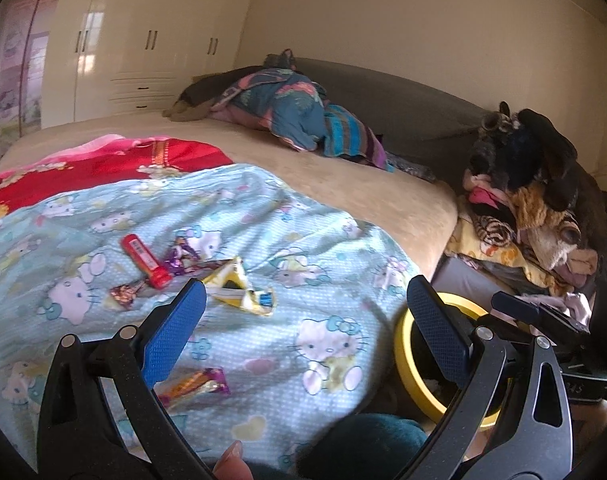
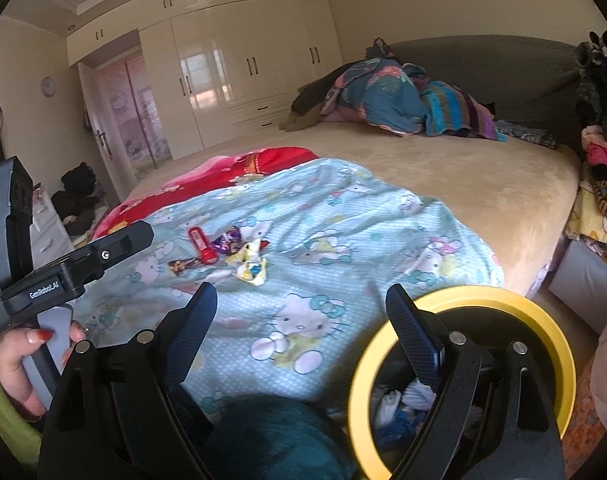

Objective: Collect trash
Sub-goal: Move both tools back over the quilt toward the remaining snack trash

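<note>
Trash lies on the light blue cartoon-cat blanket (image 1: pixel 263 216): a red tube (image 1: pixel 145 261), a purple wrapper (image 1: pixel 180 255), a small brown wrapper (image 1: pixel 124 293), a yellow-white crumpled wrapper (image 1: pixel 239 290) and an orange-purple wrapper (image 1: pixel 199 386) near my left finger. The same cluster shows in the right wrist view, with the red tube (image 2: pixel 202 245) and yellow wrapper (image 2: pixel 250 265). A yellow-rimmed bin (image 2: pixel 463 380) stands beside the bed, with trash inside. My left gripper (image 1: pixel 305 310) is open and empty above the blanket. My right gripper (image 2: pixel 301 312) is open and empty, its right finger over the bin.
The bed (image 1: pixel 343 184) carries a red blanket (image 1: pixel 115 164) and a heap of bedding (image 1: pixel 295 116) at the headboard. A pile of clothes (image 1: pixel 531 208) sits to the right of the bed. Cream wardrobes (image 2: pixel 239 68) line the far wall.
</note>
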Demonstrator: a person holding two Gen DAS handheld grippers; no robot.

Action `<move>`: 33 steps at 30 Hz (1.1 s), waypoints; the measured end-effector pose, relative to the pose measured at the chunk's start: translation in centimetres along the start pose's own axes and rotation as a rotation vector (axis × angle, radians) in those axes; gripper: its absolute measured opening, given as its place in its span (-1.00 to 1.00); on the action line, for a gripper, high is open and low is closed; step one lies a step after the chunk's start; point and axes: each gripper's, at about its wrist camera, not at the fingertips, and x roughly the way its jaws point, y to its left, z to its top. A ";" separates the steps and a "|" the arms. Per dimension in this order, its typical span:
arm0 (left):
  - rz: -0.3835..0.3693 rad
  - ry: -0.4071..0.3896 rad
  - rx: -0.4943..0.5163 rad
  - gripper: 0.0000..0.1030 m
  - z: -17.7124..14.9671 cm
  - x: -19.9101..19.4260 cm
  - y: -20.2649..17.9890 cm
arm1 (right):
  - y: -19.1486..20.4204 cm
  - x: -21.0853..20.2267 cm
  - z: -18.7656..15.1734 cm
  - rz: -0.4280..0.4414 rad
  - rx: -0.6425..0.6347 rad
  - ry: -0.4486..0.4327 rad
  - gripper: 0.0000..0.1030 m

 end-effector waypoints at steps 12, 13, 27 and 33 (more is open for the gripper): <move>0.084 -0.023 -0.060 0.79 0.3 -1.4 4.2 | 2.8 2.1 0.4 0.067 -0.045 0.033 0.63; 0.088 -0.023 -0.065 0.79 0.2 -1.5 4.5 | 3.0 2.3 0.4 0.071 -0.048 0.035 0.63; 0.174 -0.017 -0.123 0.79 -0.3 -2.2 8.7 | 6.1 6.6 1.3 0.128 -0.103 0.086 0.63; 0.211 0.003 -0.160 0.79 -0.9 -1.8 10.9 | 7.0 9.1 1.5 0.132 -0.124 0.113 0.63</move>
